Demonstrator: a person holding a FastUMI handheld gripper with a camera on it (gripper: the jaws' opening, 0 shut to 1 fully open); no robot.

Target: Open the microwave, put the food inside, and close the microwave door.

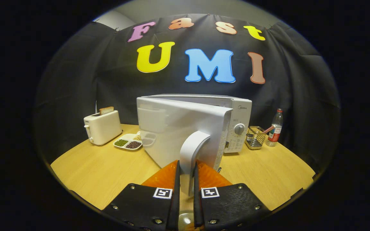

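Gripper (186, 179): we hold it closed on the upright door handle (193, 150) between its fingers. Microwave (204, 125) just ahead, door (175, 131) part-open. Food tray (127, 142) beyond, left, on desk (108, 173).

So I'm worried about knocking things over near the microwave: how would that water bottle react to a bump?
The water bottle stands tall and narrow, so it would probably tip easily. It looks like thin plastic, likely light, and round enough to roll. The gripper is shut on the door handle, well away from it.

A staged kitchen booth: microwave (204, 125), toaster (103, 127) on a cloth-backed wooden table (108, 173).
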